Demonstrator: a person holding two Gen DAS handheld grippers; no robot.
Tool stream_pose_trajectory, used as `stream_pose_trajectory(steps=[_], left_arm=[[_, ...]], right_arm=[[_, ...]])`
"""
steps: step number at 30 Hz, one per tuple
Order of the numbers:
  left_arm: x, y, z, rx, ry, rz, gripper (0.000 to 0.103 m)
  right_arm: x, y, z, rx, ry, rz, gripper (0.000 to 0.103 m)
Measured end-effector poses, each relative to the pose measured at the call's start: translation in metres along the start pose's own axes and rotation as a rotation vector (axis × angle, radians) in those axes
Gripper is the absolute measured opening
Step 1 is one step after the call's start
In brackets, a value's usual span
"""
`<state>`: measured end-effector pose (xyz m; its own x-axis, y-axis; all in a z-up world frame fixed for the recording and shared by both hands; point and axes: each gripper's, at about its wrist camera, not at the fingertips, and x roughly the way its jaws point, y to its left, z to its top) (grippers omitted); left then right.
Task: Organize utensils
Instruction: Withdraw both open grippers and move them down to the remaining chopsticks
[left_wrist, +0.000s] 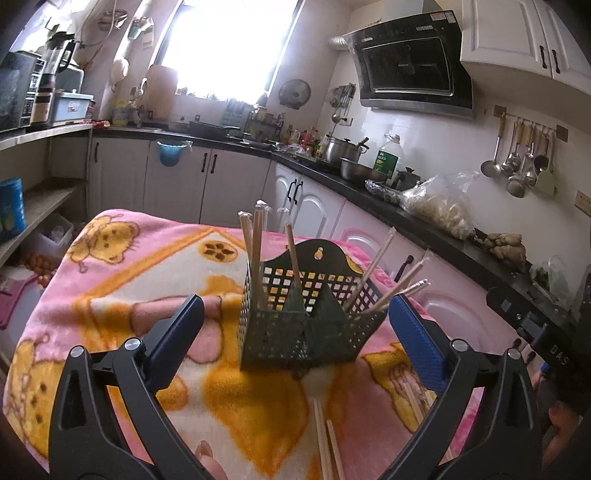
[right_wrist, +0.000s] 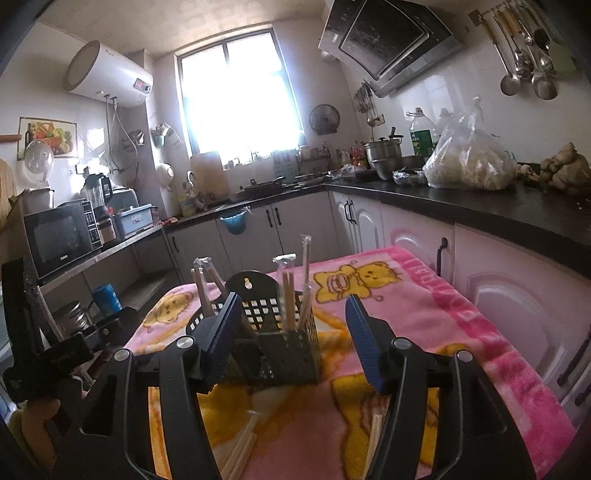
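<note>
A dark green perforated utensil holder (left_wrist: 306, 317) (right_wrist: 288, 354) stands on a pink cartoon blanket (left_wrist: 122, 280) (right_wrist: 424, 306). Several wrapped wooden chopsticks (left_wrist: 255, 243) (right_wrist: 291, 299) stand upright or lean in its compartments. More loose chopsticks (left_wrist: 327, 443) (right_wrist: 240, 450) lie on the blanket in front of it. My left gripper (left_wrist: 295, 301) is open wide, with its blue pads on either side of the holder and not touching it. My right gripper (right_wrist: 292, 297) is open, the holder just beyond its tips, with nothing gripped.
A black L-shaped counter (left_wrist: 436, 218) (right_wrist: 498, 210) runs behind and to the right, crowded with pots and a plastic bag (right_wrist: 469, 158). White cabinets (right_wrist: 517, 295) sit close to the blanket's right edge. A shelf with a microwave (right_wrist: 61, 240) stands at the left.
</note>
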<state>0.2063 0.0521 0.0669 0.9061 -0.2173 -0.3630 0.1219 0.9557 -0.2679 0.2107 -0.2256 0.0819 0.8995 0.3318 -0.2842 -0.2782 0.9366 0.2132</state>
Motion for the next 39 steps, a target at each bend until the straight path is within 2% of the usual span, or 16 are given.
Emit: stream_pose_trajectory(steps=[8,26,29,34,39], left_arm=[[-0.011,-0.005,-0.015,0.001,0.031,0.0,0.091],[-0.008,-0.016,-0.063,0.02,0.176,-0.028,0.091],[-0.006,-0.019,-0.07,0.023,0.205,-0.045,0.083],[0.0,-0.025,-0.084,0.048,0.265,-0.051,0.061],[0.009,-0.025,-0.101,0.057,0.339,-0.043,0.043]], right_arm=[[-0.019,-0.011,-0.004,-0.018,0.021,-0.006,0.056],[-0.035,-0.029,-0.025,-0.044,0.094,-0.015,0.055],[-0.034,-0.028,-0.031,-0.055,0.115,-0.01,0.05],[-0.03,-0.035,-0.04,-0.044,0.149,-0.008,0.049],[-0.025,-0.039,-0.048,-0.04,0.183,-0.011,0.046]])
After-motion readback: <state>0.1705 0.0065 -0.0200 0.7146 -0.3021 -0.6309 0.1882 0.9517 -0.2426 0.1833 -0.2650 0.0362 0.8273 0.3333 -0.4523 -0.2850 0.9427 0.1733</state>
